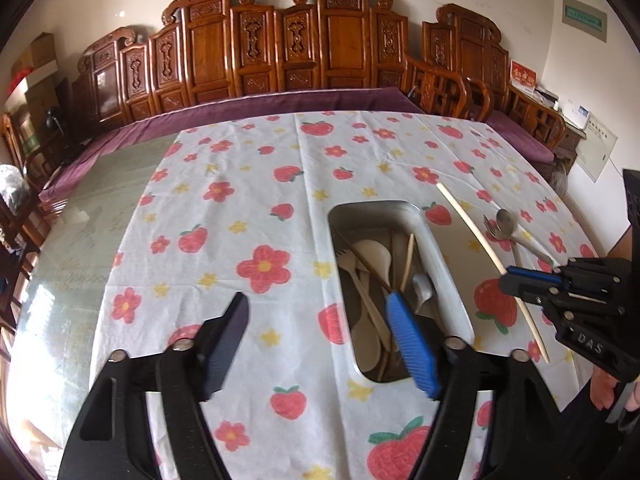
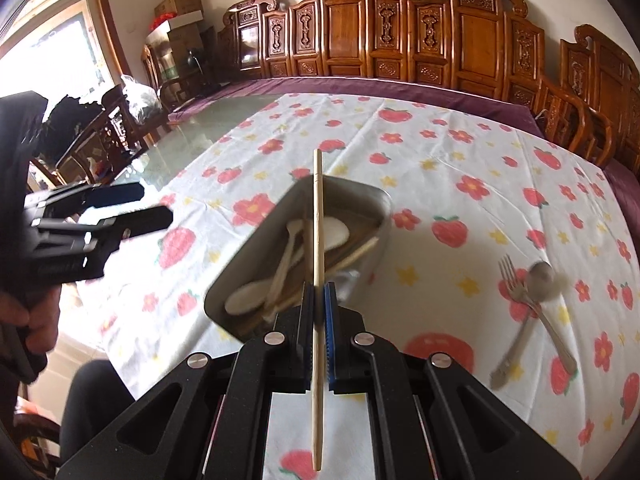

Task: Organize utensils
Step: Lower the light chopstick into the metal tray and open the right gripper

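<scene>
A metal tray (image 1: pixel 448 256) (image 2: pixel 256 240) on the flowered tablecloth holds several pale wooden spoons, a fork and chopsticks. My right gripper (image 2: pixel 319 292) (image 1: pixel 508 280) is shut on a pale wooden chopstick (image 2: pixel 317 240) (image 1: pixel 472 228), held above the tray's right edge. My left gripper (image 1: pixel 320 304) (image 2: pixel 156 204) is open and empty, low over the cloth at the tray's left side. A metal fork (image 2: pixel 510 312) (image 1: pixel 490 227) and a metal spoon (image 2: pixel 544 280) (image 1: pixel 505 220) lie crossed on the cloth right of the tray.
The flowered cloth (image 1: pixel 248 216) covers part of a glass-topped table (image 1: pixel 100 216). A carved wooden bench with a purple cushion (image 1: pixel 280 100) runs along the far side. Chairs and boxes stand at the left.
</scene>
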The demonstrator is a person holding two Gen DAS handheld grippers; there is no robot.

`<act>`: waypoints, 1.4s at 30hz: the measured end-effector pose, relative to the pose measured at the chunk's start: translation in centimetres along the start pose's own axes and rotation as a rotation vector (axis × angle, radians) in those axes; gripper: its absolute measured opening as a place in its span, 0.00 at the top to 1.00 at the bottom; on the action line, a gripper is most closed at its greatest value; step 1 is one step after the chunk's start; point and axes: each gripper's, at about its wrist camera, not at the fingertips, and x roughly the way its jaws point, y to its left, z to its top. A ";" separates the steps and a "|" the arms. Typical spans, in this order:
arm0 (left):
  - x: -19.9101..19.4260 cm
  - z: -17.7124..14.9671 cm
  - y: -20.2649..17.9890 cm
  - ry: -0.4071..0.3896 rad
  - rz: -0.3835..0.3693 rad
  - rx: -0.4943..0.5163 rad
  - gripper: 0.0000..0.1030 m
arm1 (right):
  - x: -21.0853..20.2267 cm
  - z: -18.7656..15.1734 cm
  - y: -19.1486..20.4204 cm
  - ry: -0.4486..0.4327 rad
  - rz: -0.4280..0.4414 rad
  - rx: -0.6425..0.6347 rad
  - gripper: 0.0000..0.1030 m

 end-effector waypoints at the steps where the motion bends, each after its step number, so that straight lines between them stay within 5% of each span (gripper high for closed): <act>1: -0.1 -0.1 0.2 -0.006 0.006 0.003 0.25 | 0.3 0.3 0.1 -0.001 0.002 0.002 0.94; 3: -0.3 -0.2 0.8 -0.018 0.024 0.007 0.19 | 1.2 1.1 0.4 0.004 0.015 0.014 0.94; 15: 1.4 -1.7 3.6 -0.003 0.008 -0.055 0.19 | 8.8 4.4 1.1 0.064 -0.024 0.069 0.94; 25: 2.2 -2.0 4.0 0.004 0.007 -0.061 0.19 | 11.4 2.8 0.7 0.111 -0.033 0.104 0.94; 35: 2.3 -2.5 2.8 0.016 -0.001 -0.052 0.19 | 9.8 2.4 0.4 0.075 -0.016 0.064 0.93; 42: 1.5 -2.1 0.2 0.004 -0.032 -0.029 0.19 | 4.4 0.4 -2.5 0.003 -0.023 0.036 0.93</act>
